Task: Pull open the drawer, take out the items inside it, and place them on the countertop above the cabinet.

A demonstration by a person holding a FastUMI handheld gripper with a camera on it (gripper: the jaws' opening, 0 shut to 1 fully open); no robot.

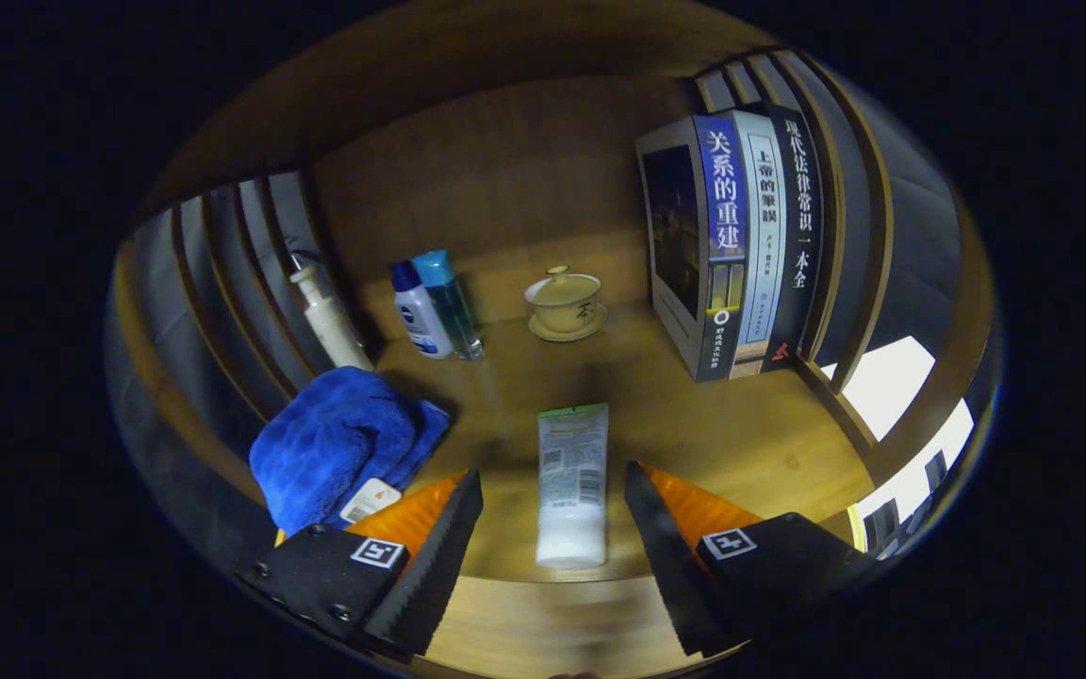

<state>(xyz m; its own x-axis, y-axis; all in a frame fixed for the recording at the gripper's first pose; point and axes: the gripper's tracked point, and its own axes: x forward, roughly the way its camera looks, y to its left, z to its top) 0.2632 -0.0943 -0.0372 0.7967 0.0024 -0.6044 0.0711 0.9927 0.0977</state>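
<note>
Gripper (552, 528) fingers spread apart, nothing grasped. White tube (572, 486) lies flat on the wooden countertop (741, 434) between the fingers, touching neither. Blue towel (340, 443) near left. Far left: pump bottle (328, 316), two small bottles (435, 306). Lidded teacup (565, 302) far centre; upright books (732, 245) far right.

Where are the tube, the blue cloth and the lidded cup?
tube (572, 481): gripper view, mid-body, lying between the open fingers, untouched.
blue cloth (340, 443): gripper view, middle of the bunched fabric.
lidded cup (564, 300): gripper view, bowl wall, beyond the tube.
</note>
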